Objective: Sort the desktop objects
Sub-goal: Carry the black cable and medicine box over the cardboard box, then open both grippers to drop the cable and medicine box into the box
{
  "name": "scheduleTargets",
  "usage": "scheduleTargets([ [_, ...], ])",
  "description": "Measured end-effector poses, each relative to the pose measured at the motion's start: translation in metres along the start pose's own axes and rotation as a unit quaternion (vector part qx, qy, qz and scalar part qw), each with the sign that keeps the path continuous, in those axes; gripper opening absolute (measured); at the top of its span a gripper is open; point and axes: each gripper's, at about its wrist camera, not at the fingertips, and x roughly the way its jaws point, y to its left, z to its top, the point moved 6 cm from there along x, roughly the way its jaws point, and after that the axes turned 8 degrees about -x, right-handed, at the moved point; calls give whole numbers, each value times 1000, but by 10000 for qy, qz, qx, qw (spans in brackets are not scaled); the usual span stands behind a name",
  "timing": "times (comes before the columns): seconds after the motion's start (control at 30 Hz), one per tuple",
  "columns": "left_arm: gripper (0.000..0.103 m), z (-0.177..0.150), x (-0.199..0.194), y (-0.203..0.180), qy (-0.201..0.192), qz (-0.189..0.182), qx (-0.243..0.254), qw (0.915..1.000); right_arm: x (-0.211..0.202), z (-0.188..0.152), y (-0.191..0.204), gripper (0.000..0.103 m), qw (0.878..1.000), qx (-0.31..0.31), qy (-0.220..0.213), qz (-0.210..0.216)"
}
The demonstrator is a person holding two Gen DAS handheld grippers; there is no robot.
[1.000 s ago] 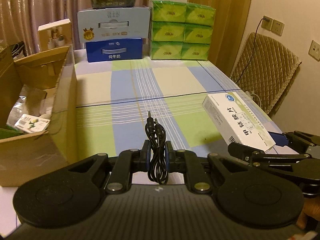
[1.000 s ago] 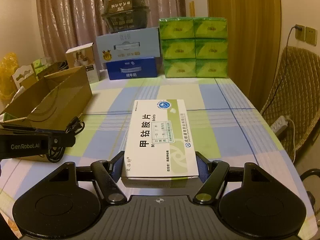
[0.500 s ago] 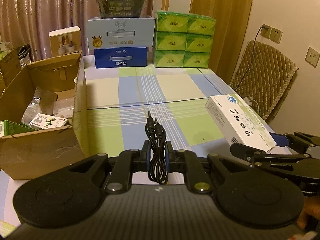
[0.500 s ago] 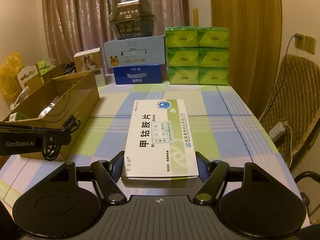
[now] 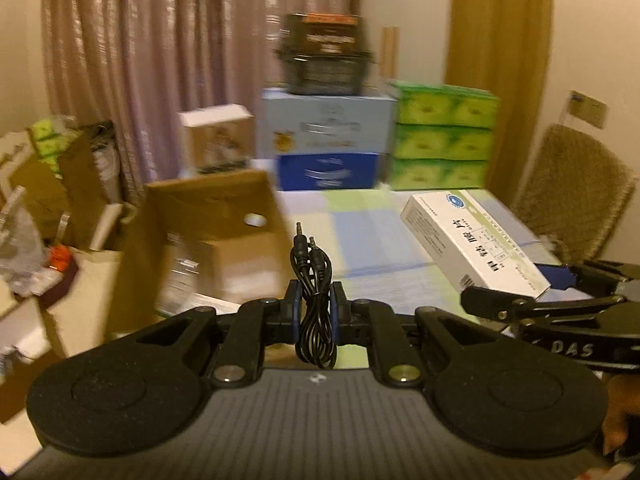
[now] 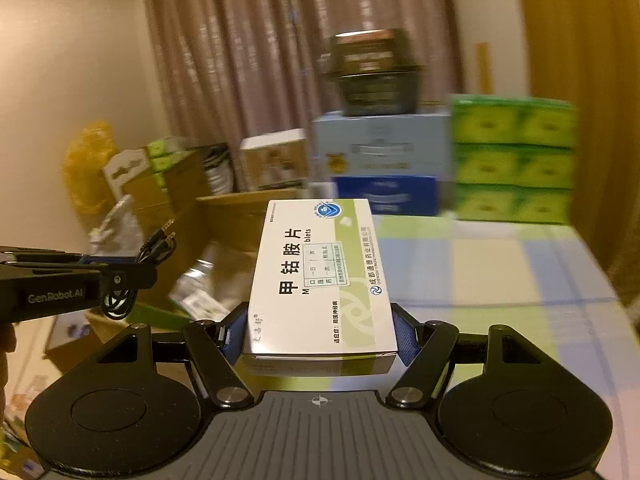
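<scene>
Cardboard box (image 5: 208,216) lay ahead-left of both grippers — nearer the left gripper (image 5: 314,304), clamped on a coiled black cable (image 5: 314,300); the right gripper (image 6: 318,336) pinched the white medicine carton (image 6: 320,276), long axis pointing forward.

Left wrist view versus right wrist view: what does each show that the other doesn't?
Left only: a woven chair and a wall socket at the far right. Right only: a yellow bag by the left wall. Both: the cable in the left tongs, the medicine box in the right tongs, and the cardboard box.
</scene>
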Motion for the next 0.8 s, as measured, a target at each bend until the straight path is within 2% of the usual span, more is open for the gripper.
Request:
scheduleTargets([
  [0.13,10,17,15,49,38,300,45,9995,46,24,34,68,9994,-129,89,309],
  [0.3,11,28,46,96,99,406,-106,9991,102,40,61,68,9983,-157,248,496],
  [0.33,16,30,52,103,70,321,-204,9993,111,42,64,68,9982,-161,277,511],
  [0.37,26,30,57,109,72,252,-302,9992,120,44,67,68,9980,-153,313,530],
  [0.4,54,30,60,115,97,269,-394,9988,126,44,67,68,9978,-135,346,547],
  [0.43,58,30,62,120,57,305,-428,9986,131,43,69,68,9977,-120,375,558],
  [0.6,57,22,54,141,-12,370,-635,9973,149,44,71,68,9970,48,412,648],
  [0.67,57,17,48,148,-36,407,-721,9966,154,47,71,74,9959,173,382,806],
  [0.7,57,15,45,150,-50,421,-763,9962,155,49,70,84,9958,208,381,800],
  [0.77,58,12,37,154,-65,432,-852,9954,149,53,69,87,9959,235,261,833],
  [0.8,62,11,33,155,-79,443,-898,9949,145,54,68,87,9962,235,241,807],
])
